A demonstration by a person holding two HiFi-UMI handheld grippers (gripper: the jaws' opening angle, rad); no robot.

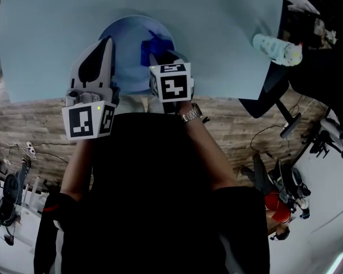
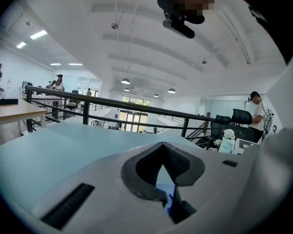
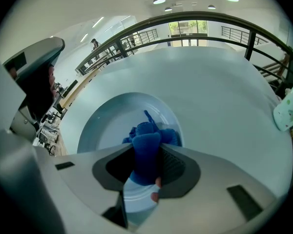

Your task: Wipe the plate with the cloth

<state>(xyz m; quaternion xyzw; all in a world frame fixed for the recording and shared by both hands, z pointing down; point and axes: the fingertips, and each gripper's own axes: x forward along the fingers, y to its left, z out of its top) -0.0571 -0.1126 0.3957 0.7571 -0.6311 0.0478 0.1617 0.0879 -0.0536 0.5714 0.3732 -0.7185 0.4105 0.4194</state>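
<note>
A round pale-blue plate (image 1: 126, 33) lies flat on the light-blue table (image 1: 217, 27), close to the near edge. A bunched blue cloth (image 1: 151, 49) rests on the plate's right half. My right gripper (image 1: 160, 57) is shut on it. In the right gripper view the cloth (image 3: 146, 147) fills the gap of the right gripper (image 3: 146, 165), with the plate (image 3: 102, 126) beneath. My left gripper (image 1: 106, 43) is over the plate's left rim, tilted upward. Its jaw tips meet in the left gripper view (image 2: 161, 145) with nothing seen between them. It also shows as the left gripper (image 3: 34, 77) beside the plate.
A pale bottle (image 1: 277, 49) lies at the table's right edge, and the same bottle (image 3: 289, 106) shows in the right gripper view. The table's near edge (image 1: 46, 99) borders a wooden floor. A dark office chair (image 1: 274, 90) stands at the right corner.
</note>
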